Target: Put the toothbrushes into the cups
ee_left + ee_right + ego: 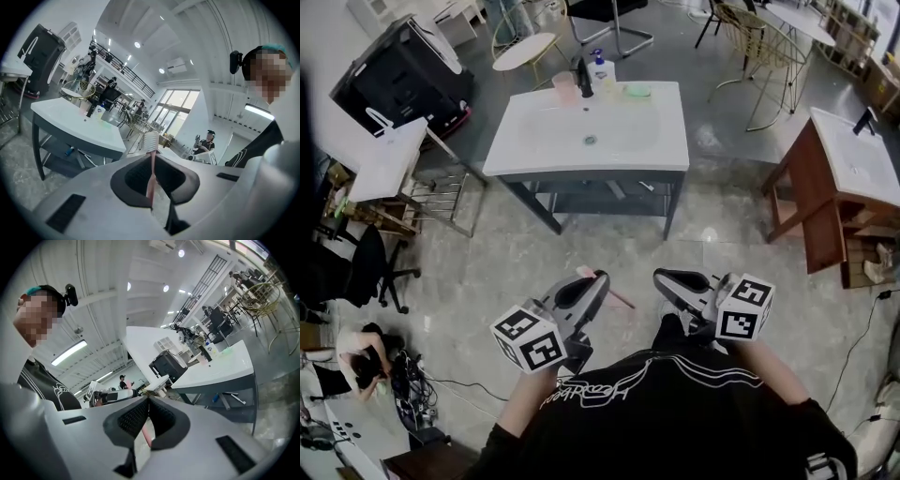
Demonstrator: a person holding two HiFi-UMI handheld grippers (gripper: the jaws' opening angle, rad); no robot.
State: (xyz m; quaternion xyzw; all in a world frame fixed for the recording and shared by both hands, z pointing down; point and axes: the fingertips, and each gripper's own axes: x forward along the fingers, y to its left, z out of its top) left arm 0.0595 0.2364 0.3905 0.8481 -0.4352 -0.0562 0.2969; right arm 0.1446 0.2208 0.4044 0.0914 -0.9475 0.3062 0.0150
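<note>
My left gripper (600, 277) (151, 157) is shut on a pink toothbrush (617, 296) (151, 176). The brush stands upright between the pads, with its white bristle head (151, 140) above the jaws. My right gripper (660, 277) (148, 398) is beside it, jaws meeting at the tips. A pink sliver (146, 433) shows in the gap behind its pads; I cannot tell what it is. Both grippers are over the floor, well short of the white sink table (516, 155) (220, 373). A pink cup (565, 89) stands at its back edge by the black faucet (583, 80).
A soap bottle (598, 66) and a green item (637, 91) sit behind the basin. There is a wooden vanity (825, 187) at the right. A small white table (389, 155) and a black machine (403, 66) are at the left. A person (361, 361) crouches by cables at lower left.
</note>
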